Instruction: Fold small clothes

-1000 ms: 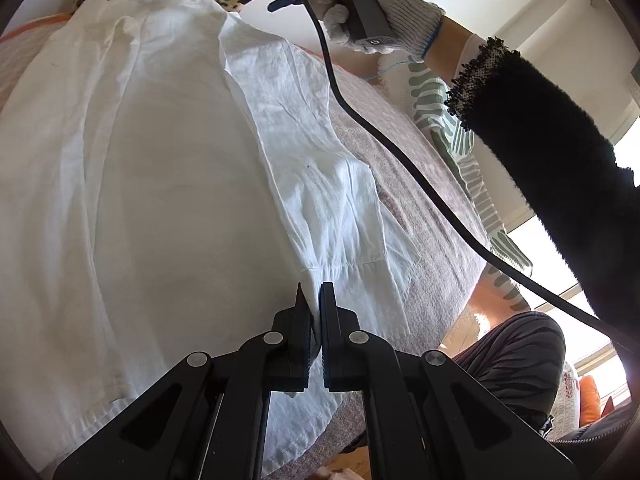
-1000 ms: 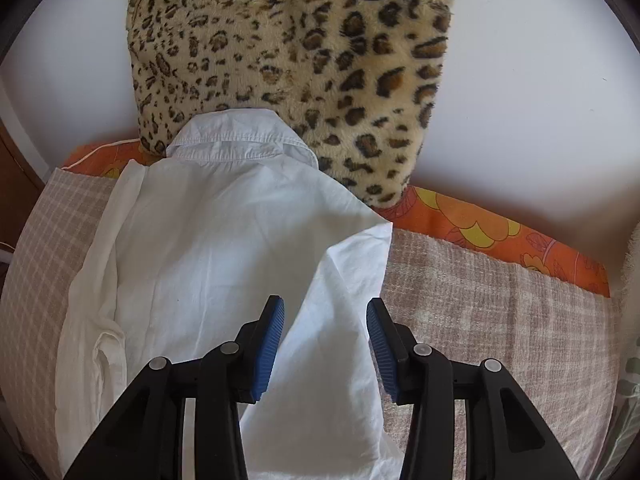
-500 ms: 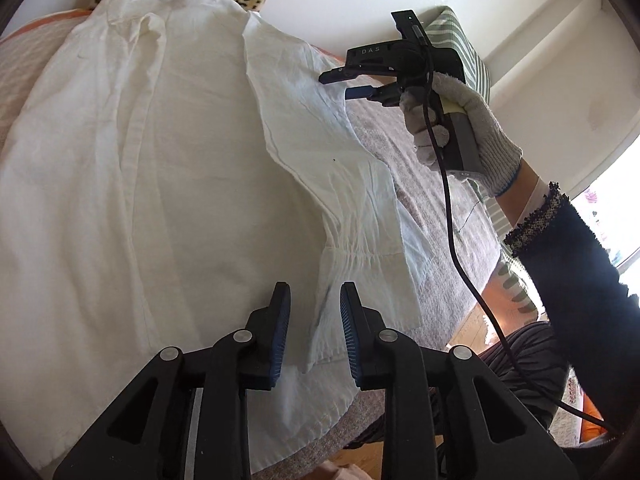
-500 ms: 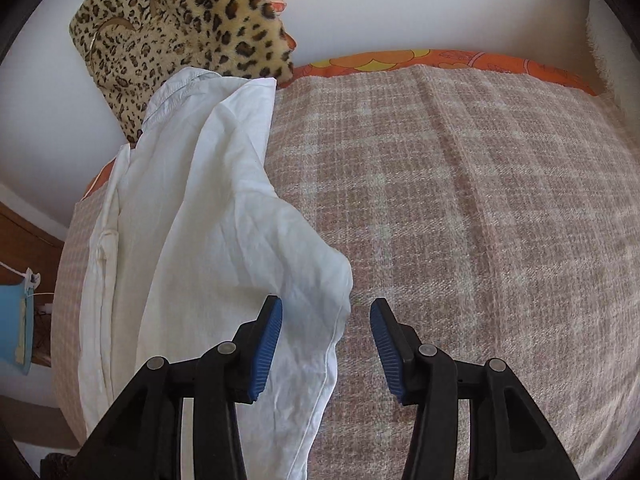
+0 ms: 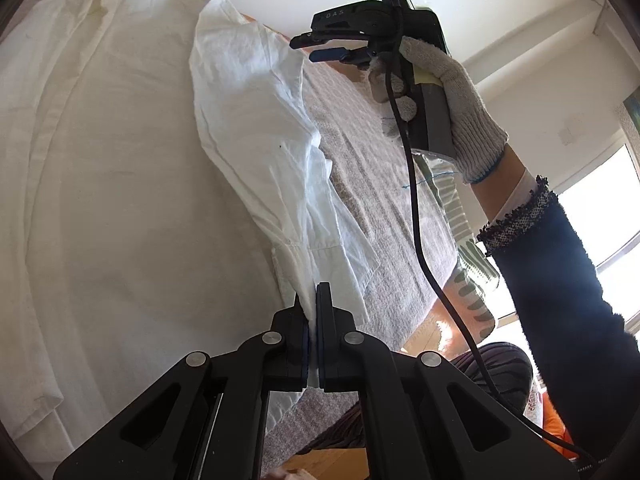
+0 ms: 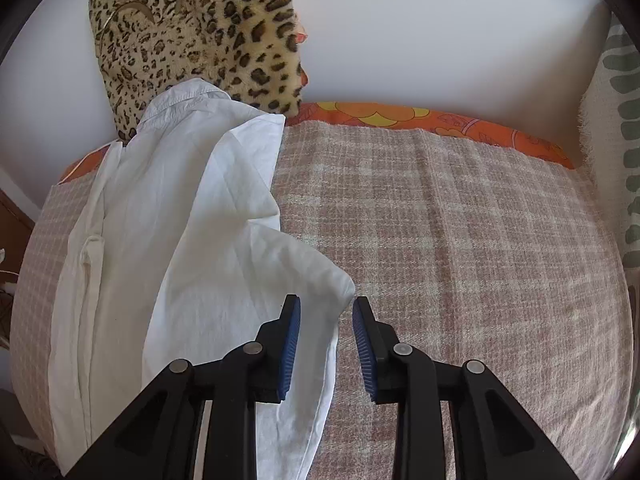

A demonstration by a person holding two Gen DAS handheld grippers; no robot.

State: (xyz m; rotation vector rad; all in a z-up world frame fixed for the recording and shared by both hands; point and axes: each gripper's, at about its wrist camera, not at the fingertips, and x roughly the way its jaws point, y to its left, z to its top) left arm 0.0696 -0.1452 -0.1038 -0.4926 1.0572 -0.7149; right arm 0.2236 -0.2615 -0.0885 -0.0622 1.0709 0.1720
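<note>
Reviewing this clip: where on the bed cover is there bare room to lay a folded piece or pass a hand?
The checked blanket lies bare between the white shirt and the patterned cushion on the far side, back to the orange sheet edge. Crowded: the shirt's side, its collar against the leopard pillow, with the left gripper pinching its sleeve.

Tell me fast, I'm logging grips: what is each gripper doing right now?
Left gripper: shut on the white shirt, pinching its sleeve cuff.
Right gripper: open, jaws just narrowing, straddling the sleeve edge, pads not pressing.
</note>
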